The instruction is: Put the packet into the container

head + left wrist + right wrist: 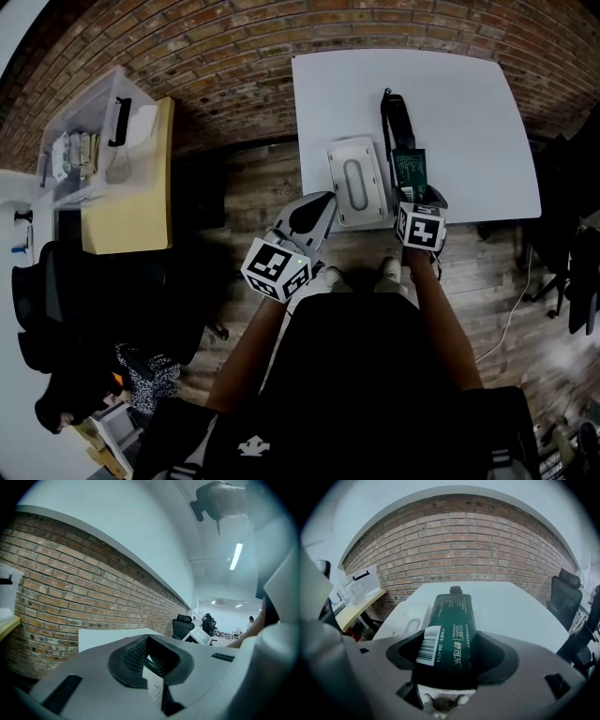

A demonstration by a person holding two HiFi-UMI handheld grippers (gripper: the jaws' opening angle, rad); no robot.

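On my feed the white rectangular table [469, 122] stands with its far edge by the brick wall [234, 47], and most of its top is bare. Near its front edge lies a white rectangular plastic container [356, 181] with an oblong handle recess in its top. Just to the right of it, a long black object [394, 114] stretches away toward the middle of the table. A dark green packet [409, 172] sits in line with that black object at its near end, though I cannot tell whether it rests on the tabletop.
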